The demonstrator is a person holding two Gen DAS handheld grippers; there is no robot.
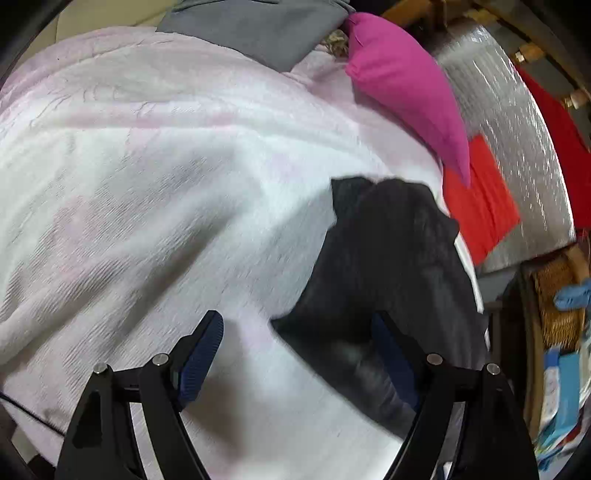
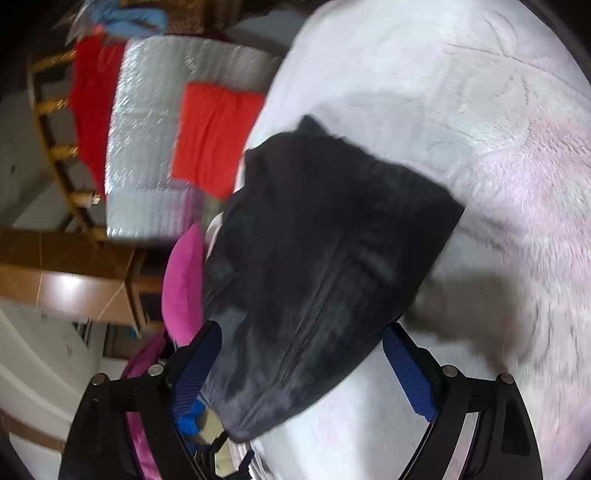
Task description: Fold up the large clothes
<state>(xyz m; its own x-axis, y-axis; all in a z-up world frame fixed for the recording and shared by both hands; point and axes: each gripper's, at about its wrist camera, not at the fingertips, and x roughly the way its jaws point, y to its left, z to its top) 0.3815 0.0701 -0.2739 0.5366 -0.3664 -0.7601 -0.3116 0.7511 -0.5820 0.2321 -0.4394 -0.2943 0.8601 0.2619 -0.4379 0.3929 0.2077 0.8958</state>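
A dark grey-black garment (image 1: 388, 266) lies folded into a compact bundle on a white-pink fleece blanket (image 1: 147, 184), near the blanket's right edge. My left gripper (image 1: 299, 325) is open, with the garment's near end lying between its fingers. In the right wrist view the same garment (image 2: 325, 266) fills the middle, lying on the blanket (image 2: 480, 129). My right gripper (image 2: 303, 336) is open, its blue-padded fingers either side of the garment's near end. Both views are blurred.
A magenta cushion (image 1: 402, 85) and a grey cloth (image 1: 258, 29) lie at the blanket's far side. A folded red cloth (image 1: 476, 206) rests on a silver foil mat (image 1: 517, 147). A wicker basket (image 1: 557, 295) stands at right. Wooden furniture (image 2: 74, 280) is at left.
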